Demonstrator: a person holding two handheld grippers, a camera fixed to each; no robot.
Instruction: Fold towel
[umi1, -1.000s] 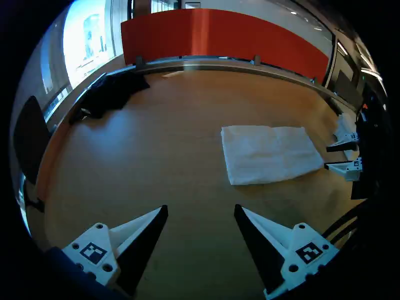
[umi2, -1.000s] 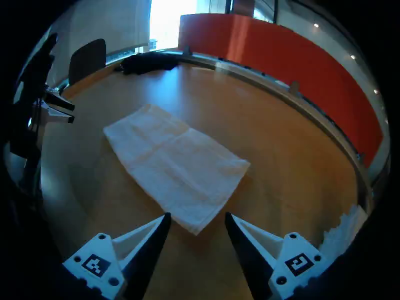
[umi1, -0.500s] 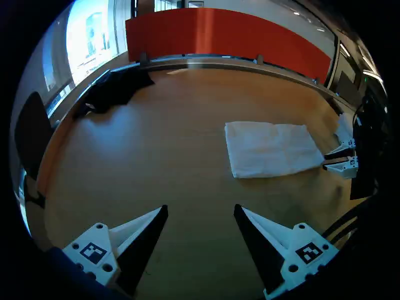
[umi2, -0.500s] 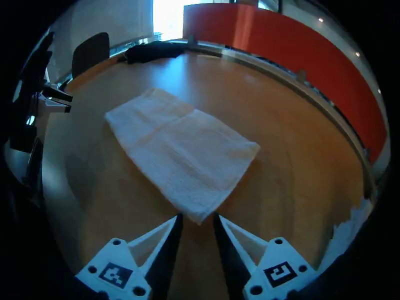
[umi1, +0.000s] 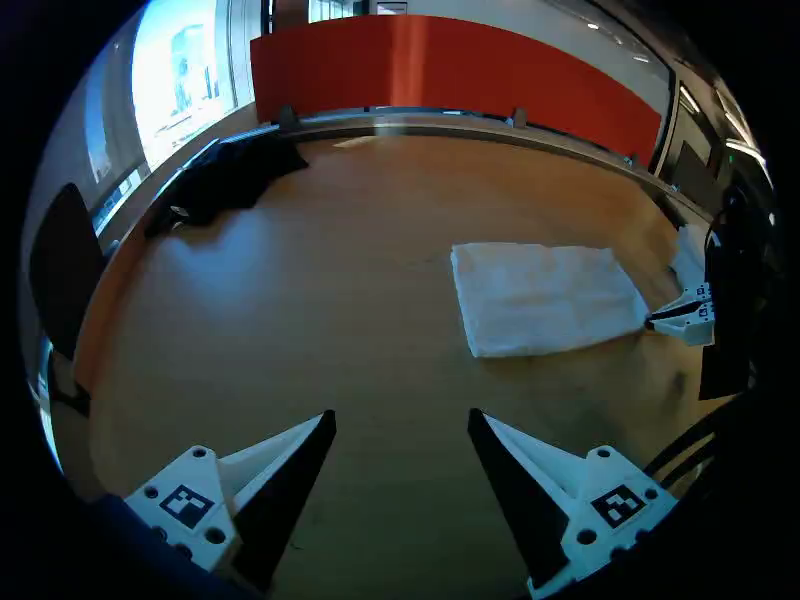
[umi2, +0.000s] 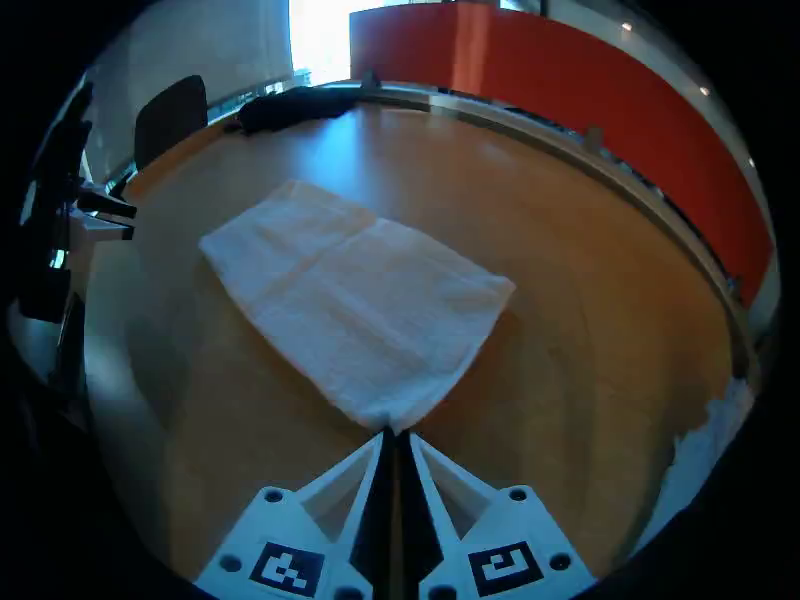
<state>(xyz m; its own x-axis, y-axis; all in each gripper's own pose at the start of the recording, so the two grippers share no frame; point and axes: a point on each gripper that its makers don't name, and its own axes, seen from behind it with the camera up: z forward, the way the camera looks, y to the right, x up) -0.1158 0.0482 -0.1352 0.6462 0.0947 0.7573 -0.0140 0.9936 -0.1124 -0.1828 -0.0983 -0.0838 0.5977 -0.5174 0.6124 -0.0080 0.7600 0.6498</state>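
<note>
In the left gripper view, the left gripper (umi1: 400, 440) is held over the near part of the wooden worktop (umi1: 330, 300), fingers spread wide and empty. Their bases, bearing square black-and-white markers, are cut off below. The white towel (umi1: 545, 298) lies flat toward the worktop's right edge. The right gripper (umi1: 652, 318) is partly cut off, its tips at the towel's near right corner. A dark cloth (umi1: 225, 175) is heaped at the far left corner, its form indistinct. A red partition (umi1: 450, 65) runs behind the far edge. In the right gripper view, the fingers are drawn almost together, pinching the towel's (umi2: 355, 310) nearest corner. The left gripper (umi2: 100, 212) is seen shadowed beyond the worktop's left edge.
</note>
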